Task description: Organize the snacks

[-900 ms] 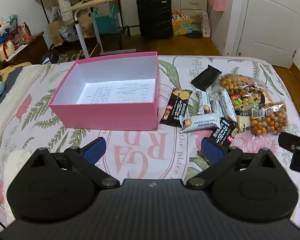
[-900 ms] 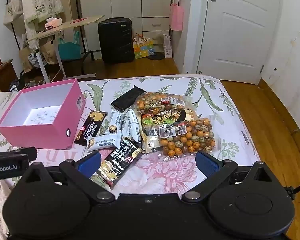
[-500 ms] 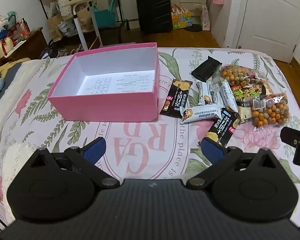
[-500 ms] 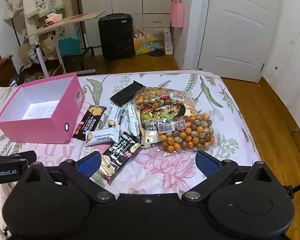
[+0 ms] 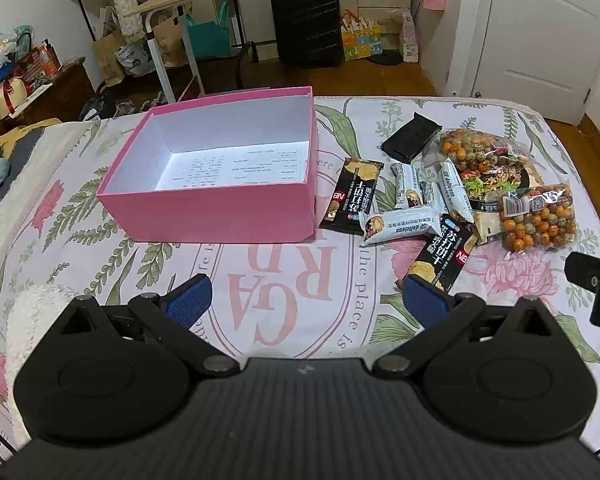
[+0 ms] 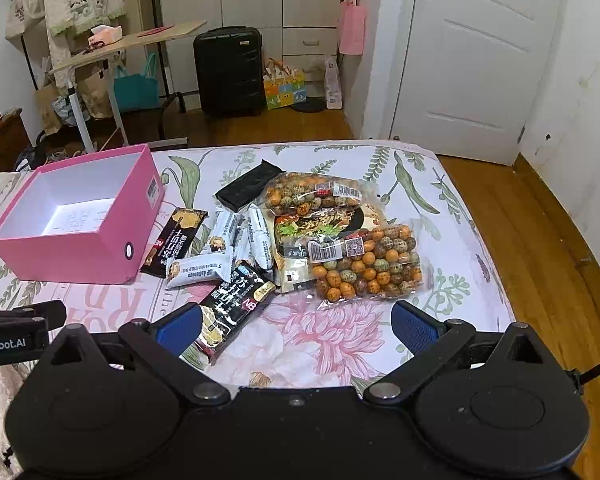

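Both claws spread wide, empty: left gripper (image 5: 306, 300), right gripper (image 6: 296, 326). Nearest the right: glossy black flat biscuit packet (image 6: 232, 306), just ahead-left, long axis slanting toward its left finger. Beyond, left: open pink cardboard box (image 6: 80, 258).

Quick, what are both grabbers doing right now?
Left gripper: open, holding nothing.
Right gripper: open, holding nothing.

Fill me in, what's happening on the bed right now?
Nothing has been packed yet. The pink box sits open with no snacks inside, and the snacks lie in a heap beside it on the bedspread. Both the left gripper and the right gripper hover above, open and holding nothing.
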